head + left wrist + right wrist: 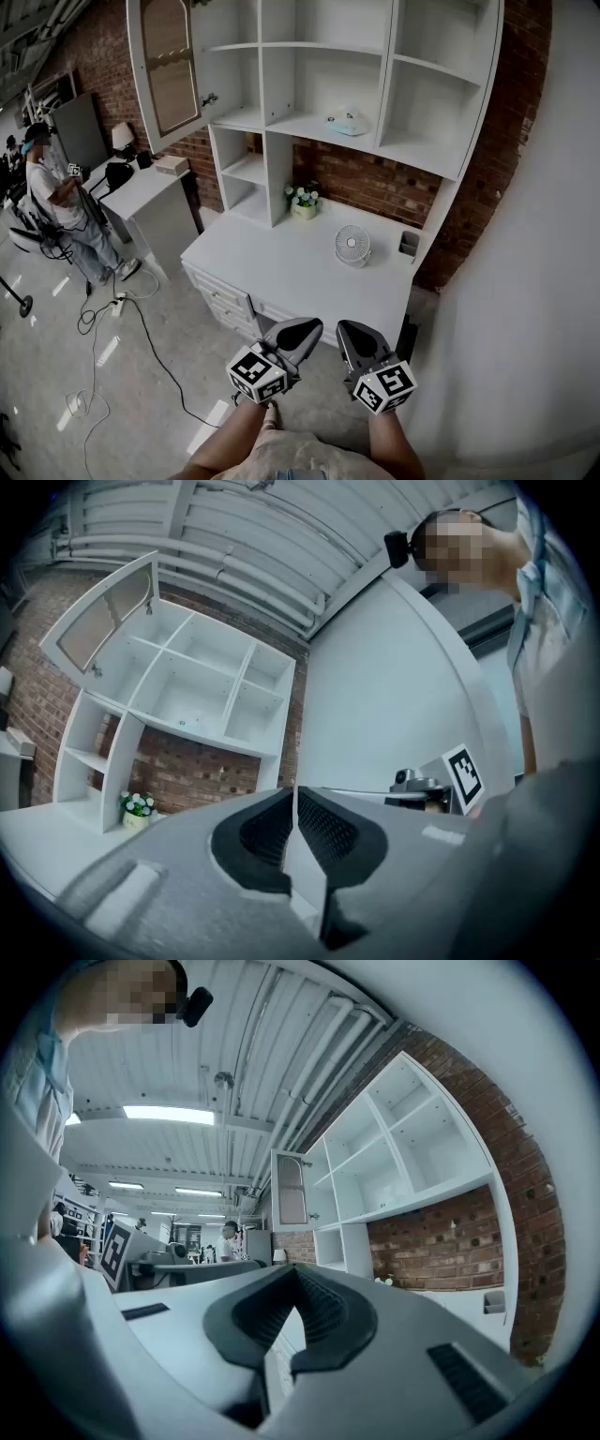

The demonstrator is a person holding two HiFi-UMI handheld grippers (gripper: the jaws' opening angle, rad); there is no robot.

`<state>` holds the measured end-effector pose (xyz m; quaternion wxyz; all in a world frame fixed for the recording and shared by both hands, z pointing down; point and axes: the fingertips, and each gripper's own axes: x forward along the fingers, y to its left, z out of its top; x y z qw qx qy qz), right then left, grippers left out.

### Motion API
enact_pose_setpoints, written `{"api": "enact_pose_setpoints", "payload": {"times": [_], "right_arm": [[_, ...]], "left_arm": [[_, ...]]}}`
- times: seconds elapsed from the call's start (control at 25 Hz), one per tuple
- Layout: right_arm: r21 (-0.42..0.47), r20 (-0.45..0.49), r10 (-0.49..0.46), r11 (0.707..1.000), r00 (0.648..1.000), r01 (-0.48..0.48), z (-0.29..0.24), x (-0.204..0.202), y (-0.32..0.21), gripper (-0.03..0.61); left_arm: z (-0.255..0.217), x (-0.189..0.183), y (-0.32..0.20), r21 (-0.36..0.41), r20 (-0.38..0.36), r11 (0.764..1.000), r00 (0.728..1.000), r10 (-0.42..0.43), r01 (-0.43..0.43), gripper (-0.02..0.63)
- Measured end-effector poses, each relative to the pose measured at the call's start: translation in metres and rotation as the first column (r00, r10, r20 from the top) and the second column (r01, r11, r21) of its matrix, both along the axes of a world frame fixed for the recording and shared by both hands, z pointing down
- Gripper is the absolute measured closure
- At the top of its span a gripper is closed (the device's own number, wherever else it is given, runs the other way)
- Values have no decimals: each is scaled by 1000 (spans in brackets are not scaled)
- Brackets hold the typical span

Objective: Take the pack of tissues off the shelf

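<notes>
Pack of tissues (pixel 347 122) sits on a middle shelf (pixel 291 124) of the white wall unit, above the counter (pixel 272 262) that carries a small fan (pixel 352 246) and a flower pot (pixel 302 202). Left tool (pixel 302 328) and right tool (pixel 356 334) hang low in front of the counter, well apart from the pack, both with jaws closed together on nothing. Cabinet door (pixel 167 66) at upper left stands open.
</notes>
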<state>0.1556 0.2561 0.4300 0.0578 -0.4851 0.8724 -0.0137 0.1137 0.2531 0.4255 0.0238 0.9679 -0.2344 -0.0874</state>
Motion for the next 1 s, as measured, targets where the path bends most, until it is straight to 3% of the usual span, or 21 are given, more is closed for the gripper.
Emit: {"api": "enact_pose_setpoints", "payload": {"times": [1.0], "right_arm": [[-12,0,-20,1000,1000,20,9,-8,-6,563]], "left_arm": [[7,-1,-4,-21,6,1000,1000,-1,1,591]]}}
